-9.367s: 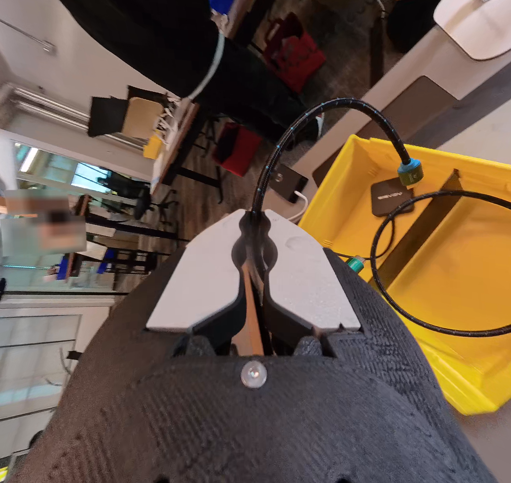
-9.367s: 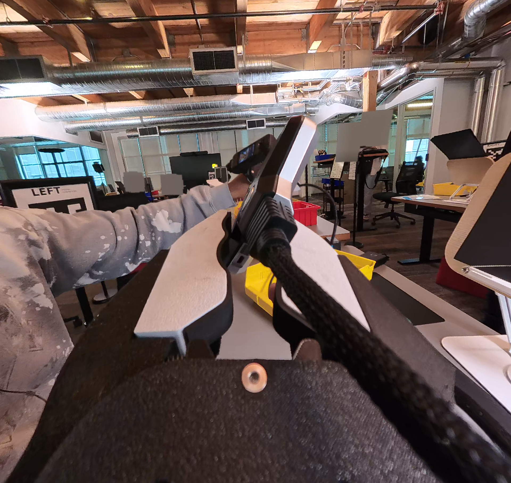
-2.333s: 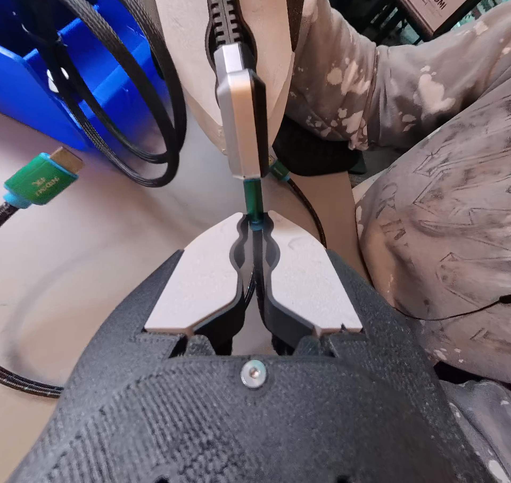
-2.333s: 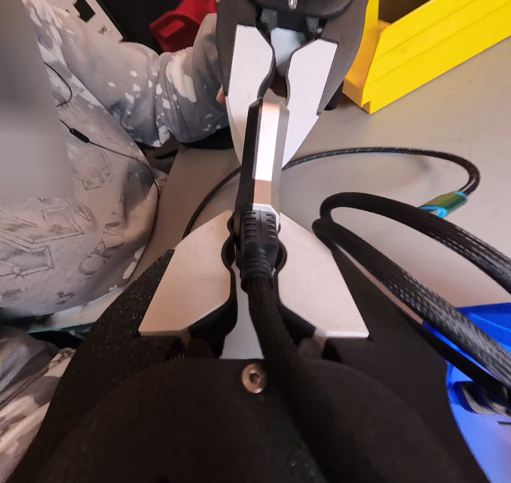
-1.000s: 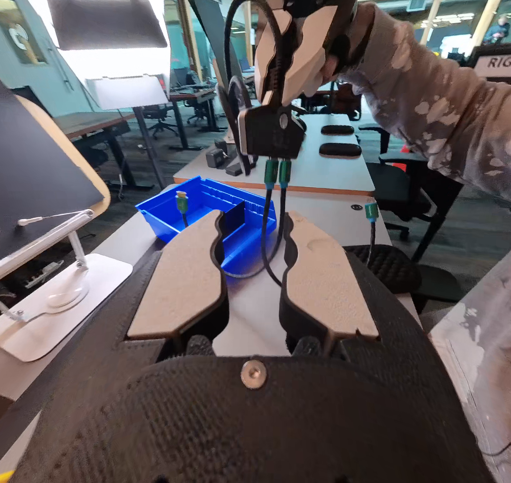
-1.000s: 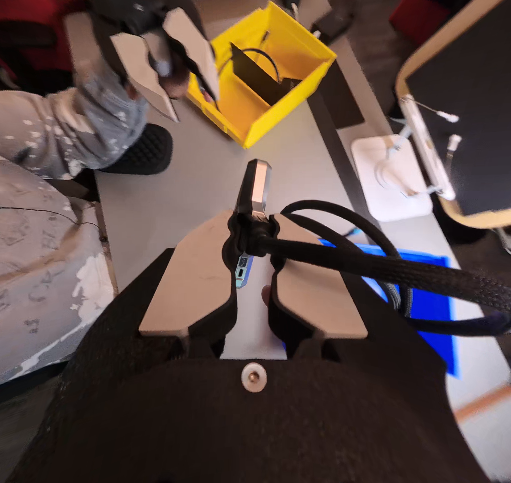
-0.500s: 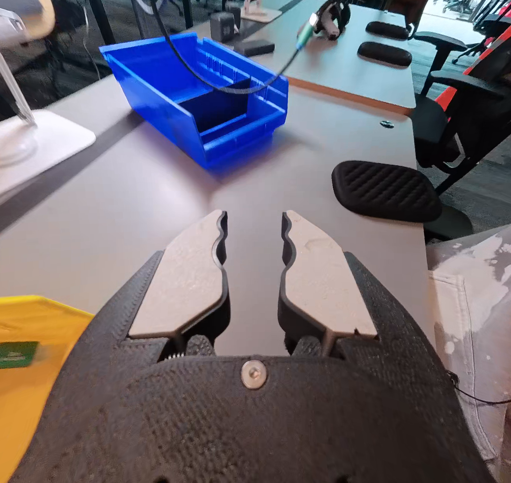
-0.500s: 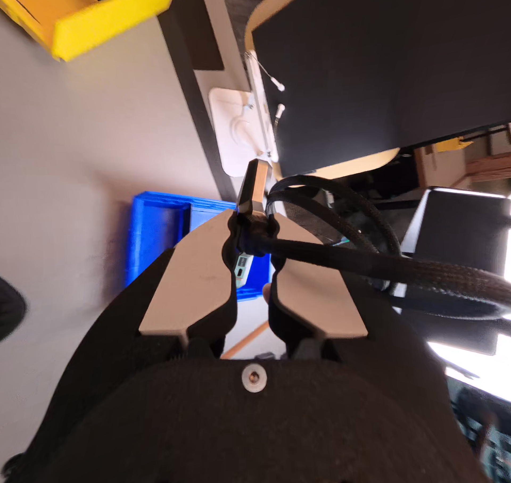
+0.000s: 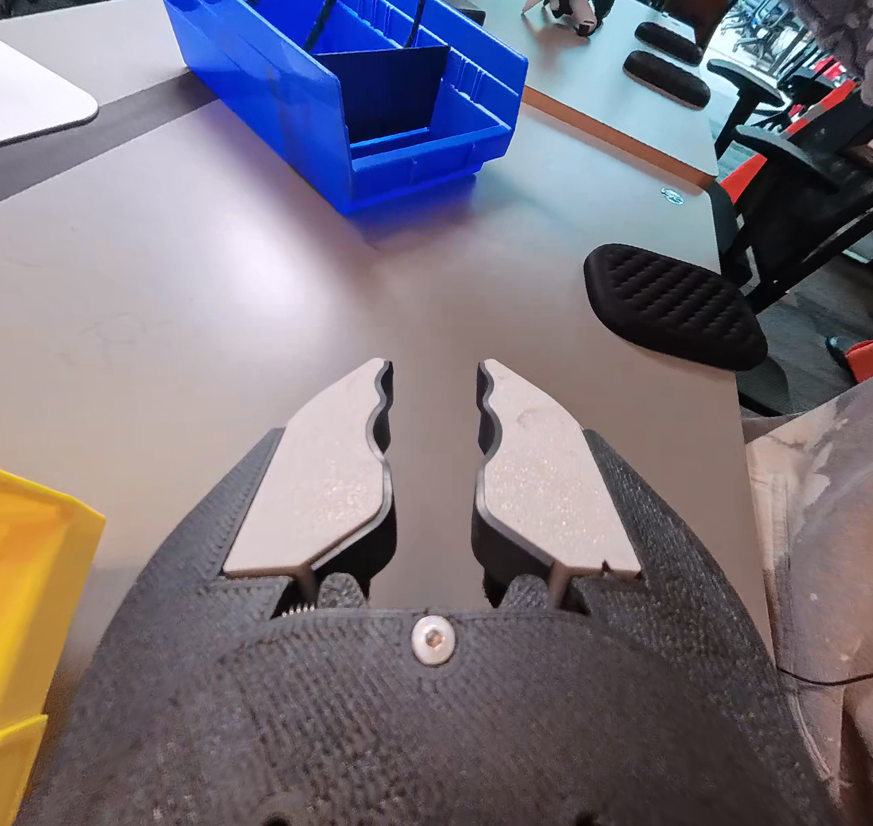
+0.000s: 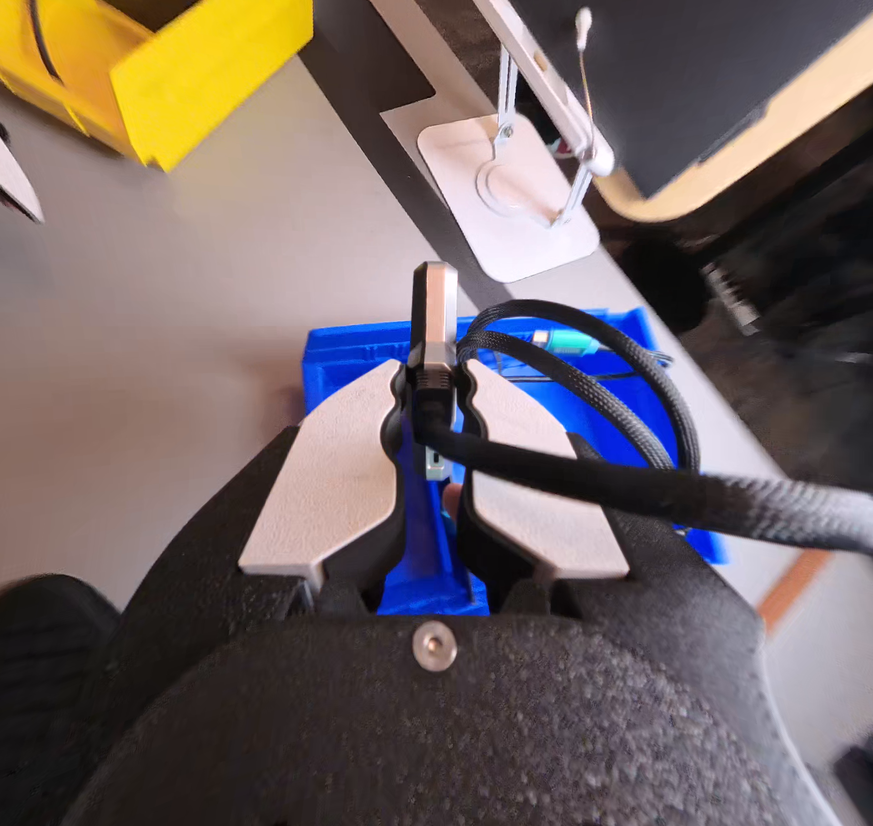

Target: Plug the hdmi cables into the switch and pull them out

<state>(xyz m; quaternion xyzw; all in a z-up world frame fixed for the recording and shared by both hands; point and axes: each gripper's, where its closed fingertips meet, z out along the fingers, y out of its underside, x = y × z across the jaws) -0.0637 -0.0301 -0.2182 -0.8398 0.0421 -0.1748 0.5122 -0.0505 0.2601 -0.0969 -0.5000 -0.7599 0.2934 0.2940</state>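
Right wrist view: right gripper (image 10: 433,371) clamps the switch (image 10: 433,316) above the blue bin (image 10: 661,430), thick cable (image 10: 614,477) trailing right, green plug (image 10: 564,344) in bin. Left gripper (image 9: 433,371) empty, jaws apart over the table (image 9: 189,283). Judgement: lower switch gently, let cables settle inside before releasing.

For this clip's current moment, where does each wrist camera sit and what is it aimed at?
Left wrist view: sits behind the open, empty left gripper, looking forward and down across the grey table to the blue bin; a sleeve shows at right.
Right wrist view: sits behind the right gripper, shut on the switch, looking steeply down.
Shared: blue bin, yellow bin, table.
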